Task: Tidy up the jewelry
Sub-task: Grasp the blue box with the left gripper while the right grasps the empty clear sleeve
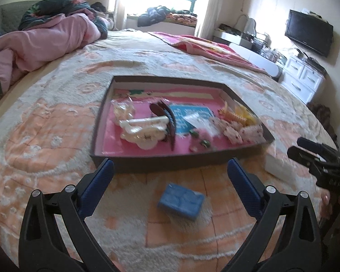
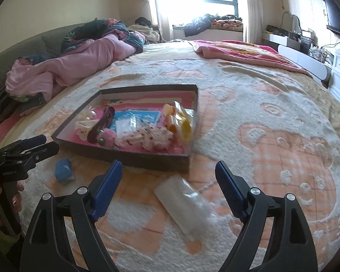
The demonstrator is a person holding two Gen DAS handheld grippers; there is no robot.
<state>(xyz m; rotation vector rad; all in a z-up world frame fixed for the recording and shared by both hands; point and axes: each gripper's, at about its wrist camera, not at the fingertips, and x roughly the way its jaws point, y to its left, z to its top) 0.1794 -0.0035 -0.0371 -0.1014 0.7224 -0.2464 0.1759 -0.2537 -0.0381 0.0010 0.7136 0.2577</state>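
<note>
left gripper (image 1: 170, 170) spread – near tray (image 1: 147, 162) edge | right gripper (image 2: 168, 172) likewise, seemingly empty

I see a big bed (image 1: 56, 117) with a fuzzy cover in peach and cream. A flat dark box (image 1: 170, 162) lies on it, near the middle. Just in front of the box lies a small blue block (image 1: 181, 200) — it does not touch the box. By the box's near right corner lies a clear plastic bag (image 2: 185, 206), flat on the cover. Behind the box, on the left, I see a heap of pink bedding (image 1: 45, 38) with a dark flowery quilt (image 2: 95, 30) on top. Behind the box on the right lies a pink blanket (image 2: 244, 52) — it is spread out flat.
</note>
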